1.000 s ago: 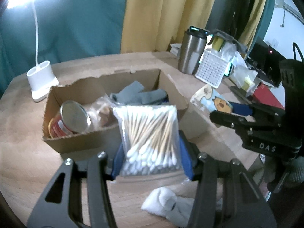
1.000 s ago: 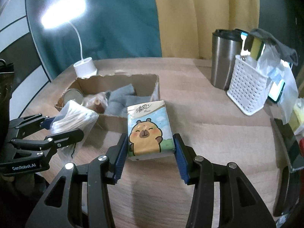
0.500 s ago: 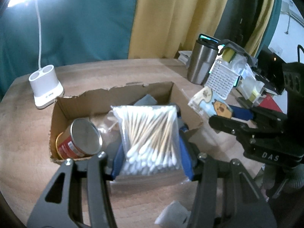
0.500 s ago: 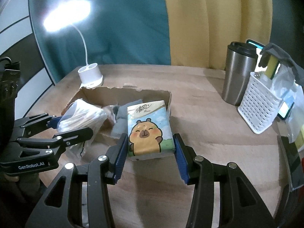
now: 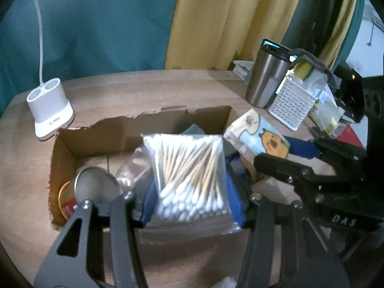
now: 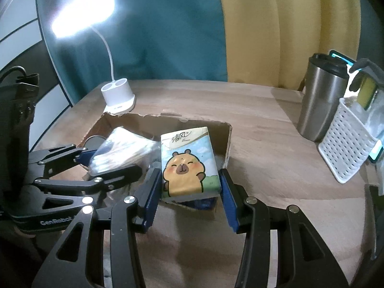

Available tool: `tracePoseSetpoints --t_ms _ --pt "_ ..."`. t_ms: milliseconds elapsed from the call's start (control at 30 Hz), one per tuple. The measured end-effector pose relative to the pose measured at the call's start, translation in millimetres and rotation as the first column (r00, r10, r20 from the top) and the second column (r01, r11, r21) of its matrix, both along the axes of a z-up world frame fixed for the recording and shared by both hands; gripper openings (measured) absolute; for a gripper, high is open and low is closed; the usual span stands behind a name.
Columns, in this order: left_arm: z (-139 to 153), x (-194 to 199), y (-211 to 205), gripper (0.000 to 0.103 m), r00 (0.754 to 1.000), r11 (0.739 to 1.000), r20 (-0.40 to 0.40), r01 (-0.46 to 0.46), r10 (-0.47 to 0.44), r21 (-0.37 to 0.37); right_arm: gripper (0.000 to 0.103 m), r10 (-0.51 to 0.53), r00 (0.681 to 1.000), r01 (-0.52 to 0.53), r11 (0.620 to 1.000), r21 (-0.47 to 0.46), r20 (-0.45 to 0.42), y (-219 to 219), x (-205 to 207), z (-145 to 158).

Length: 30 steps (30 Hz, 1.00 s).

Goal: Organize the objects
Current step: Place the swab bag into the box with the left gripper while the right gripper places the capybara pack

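My left gripper (image 5: 192,206) has its blue pads clamped on a clear zip bag of cotton swabs (image 5: 189,172) — wooden sticks, white tips, bag slightly crumpled. It hangs over the centre of the cardboard box (image 5: 62,144), mid-frame in the left wrist view. The box is brown corrugated card, open top, ragged torn rim along the far wall.

Inside the box, lower left: a tin can (image 5: 93,189) on its side, shiny metal end facing me, red label. Next to it some crinkled clear plastic; behind the swabs, something grey and soft-looking.

My right gripper (image 6: 189,187) is closed partway on a tissue pack (image 6: 187,160) — soft rectangular pack, glossy wrap, cartoon bear print. It hangs over the right end of the box, centre of the right wrist view, just beside the swab bag.

Wooden table (image 6: 264,120), visible grain. Upper left: white plastic lamp base (image 6: 117,96), lamp lit. Right edge: brushed steel tumbler (image 6: 319,100) with dark lid, then a white perforated basket (image 6: 343,148) stuffed with clear bags.
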<state>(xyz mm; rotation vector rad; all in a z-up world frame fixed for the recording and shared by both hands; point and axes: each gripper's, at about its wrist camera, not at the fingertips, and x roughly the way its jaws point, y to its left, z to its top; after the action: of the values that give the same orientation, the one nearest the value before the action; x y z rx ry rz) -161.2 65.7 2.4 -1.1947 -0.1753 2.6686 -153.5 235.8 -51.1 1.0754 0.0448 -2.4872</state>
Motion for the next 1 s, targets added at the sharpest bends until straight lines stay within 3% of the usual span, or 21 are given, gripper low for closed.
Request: tracePoseSetpoints --t_ms 400,800,1000 --pt "-21 -31 1 0.052 0.998 1.000 0.065 -0.021 0.019 0.023 0.051 0.016 0.999 -0.016 1.000 0.002 0.045 -8 -22 -15" --pt "-20 -32 -5 0.056 0.997 0.998 0.071 -0.036 0.033 0.049 0.054 0.027 0.998 -0.028 1.000 0.008 0.062 -5 -15 -16" --pt "-12 -22 -15 0.071 0.997 0.995 0.061 -0.047 0.042 0.091 0.064 0.007 0.999 -0.008 1.000 0.020 0.051 -7 -8 -12"
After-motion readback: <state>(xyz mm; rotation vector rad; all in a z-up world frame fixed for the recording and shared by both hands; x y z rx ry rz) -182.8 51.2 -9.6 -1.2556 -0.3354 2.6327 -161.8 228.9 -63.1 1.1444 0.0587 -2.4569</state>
